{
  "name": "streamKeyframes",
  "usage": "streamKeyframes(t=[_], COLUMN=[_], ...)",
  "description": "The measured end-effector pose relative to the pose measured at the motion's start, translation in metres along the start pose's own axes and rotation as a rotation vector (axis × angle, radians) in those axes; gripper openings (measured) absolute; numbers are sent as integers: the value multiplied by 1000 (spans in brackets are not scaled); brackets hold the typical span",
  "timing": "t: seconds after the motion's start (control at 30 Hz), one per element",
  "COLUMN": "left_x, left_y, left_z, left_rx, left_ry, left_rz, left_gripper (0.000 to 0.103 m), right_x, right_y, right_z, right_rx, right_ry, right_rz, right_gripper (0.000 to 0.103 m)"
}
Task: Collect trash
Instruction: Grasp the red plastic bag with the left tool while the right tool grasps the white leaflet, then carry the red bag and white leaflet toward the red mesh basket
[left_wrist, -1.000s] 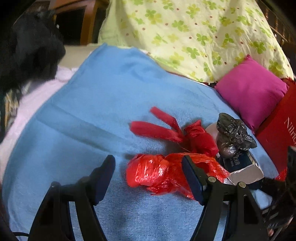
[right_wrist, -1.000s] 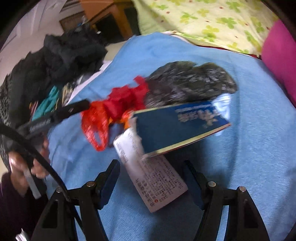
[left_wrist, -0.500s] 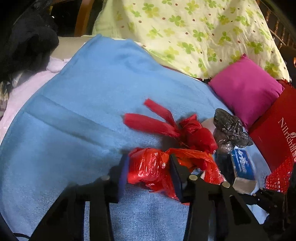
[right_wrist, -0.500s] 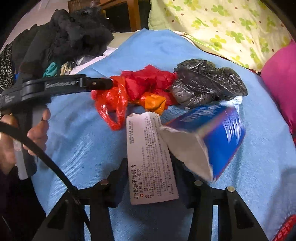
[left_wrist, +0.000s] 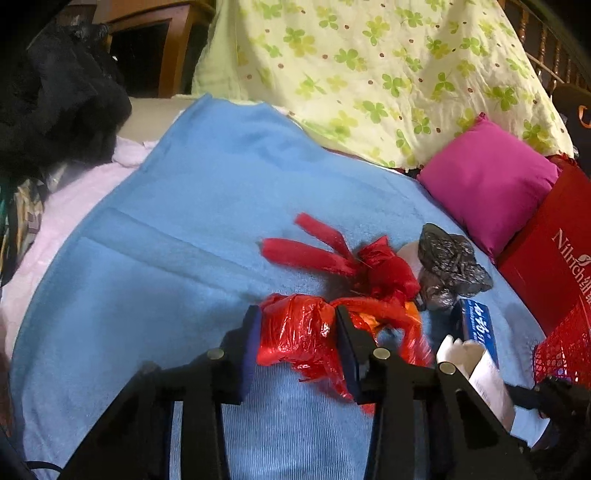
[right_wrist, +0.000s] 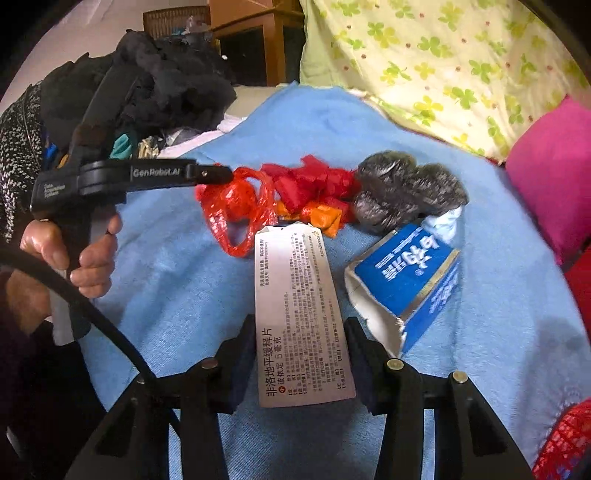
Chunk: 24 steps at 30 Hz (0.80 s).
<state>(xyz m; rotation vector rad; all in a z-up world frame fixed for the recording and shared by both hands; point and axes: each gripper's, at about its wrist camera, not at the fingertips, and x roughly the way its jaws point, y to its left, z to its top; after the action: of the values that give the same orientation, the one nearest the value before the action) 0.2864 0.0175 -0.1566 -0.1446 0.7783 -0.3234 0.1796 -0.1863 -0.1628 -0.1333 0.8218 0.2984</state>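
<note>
A bed is carrying everything, and a light blue towelling blanket (left_wrist: 177, 236) is lying spread over it, with a pale pink sheet (left_wrist: 55, 206) showing past its left edge. A crumpled red plastic bag (left_wrist: 373, 266) with two loose strips is lying on the blanket, touching a scrunched dark grey plastic bag (left_wrist: 450, 264). A torn blue and white cardboard carton (right_wrist: 410, 280) is lying just beside the grey bag. A magenta square cushion (left_wrist: 487, 184) is sitting at the blanket's far right edge, and a heap of black clothing (left_wrist: 55, 103) is lying beyond the pink sheet.
</note>
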Motion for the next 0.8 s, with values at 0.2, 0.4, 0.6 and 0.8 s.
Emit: streamKeyframes(t=[0.2, 0.4, 0.6, 0.8], left_x=[-25, -45, -72, -94], left_y=[-8, -18, -41, -70], left_z=[-7, -21, -46, -59], left_rx=[36, 50, 84, 105], left_ry=[-68, -104, -136, -130], left_rz=[5, -2, -28, -101], left_gripper=[41, 41, 41, 41], right_x=[-18, -38, -65, -95], right_y=[3, 0, -13, -16], right_z=[-4, -13, -19, -23], right_rx=[0, 9, 90, 135], right_ry=[-51, -98, -169, -198], right_rz=[-71, -127, -188, -266], right_gripper=[50, 50, 50, 50])
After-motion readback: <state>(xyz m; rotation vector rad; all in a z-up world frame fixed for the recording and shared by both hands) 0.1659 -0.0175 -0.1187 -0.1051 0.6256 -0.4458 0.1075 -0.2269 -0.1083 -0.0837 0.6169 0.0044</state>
